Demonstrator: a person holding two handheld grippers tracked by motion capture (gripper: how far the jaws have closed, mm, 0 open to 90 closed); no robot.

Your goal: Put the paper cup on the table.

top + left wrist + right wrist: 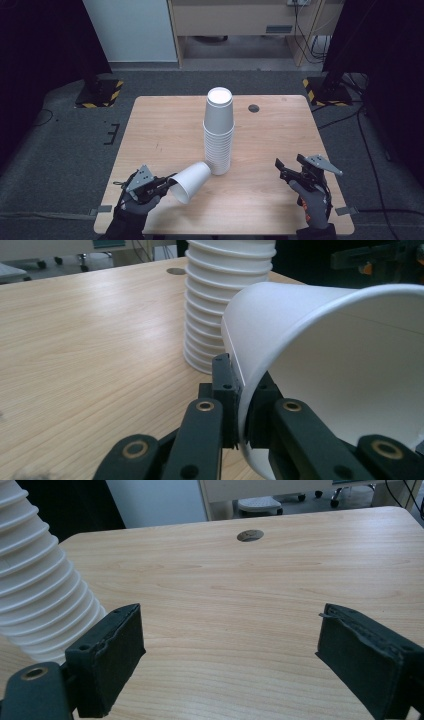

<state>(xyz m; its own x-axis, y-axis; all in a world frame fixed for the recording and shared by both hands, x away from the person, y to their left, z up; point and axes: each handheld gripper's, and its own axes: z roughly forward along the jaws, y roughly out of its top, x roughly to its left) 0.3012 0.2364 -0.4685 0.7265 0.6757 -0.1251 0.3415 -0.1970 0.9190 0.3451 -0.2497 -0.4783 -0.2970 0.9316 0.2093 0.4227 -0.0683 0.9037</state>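
- The single cup (pixel 325 355) is thin white paper, smooth and matt, with a seam line down its wall.
- The stack of cups (pixel 218 132) is the same white paper; its rolled rims make a ribbed side.
- The table (pixel 165 130) has a pale wood-grain top, smooth with a soft sheen.
- The right gripper (pixel 230 655) has black matt pads, rough and frayed at the edges.
- The left gripper (pixel 240 410) is black matt plastic with brass-coloured pivots.
- The floor (pixel 60 145) looks like dark grey, rough carpet.
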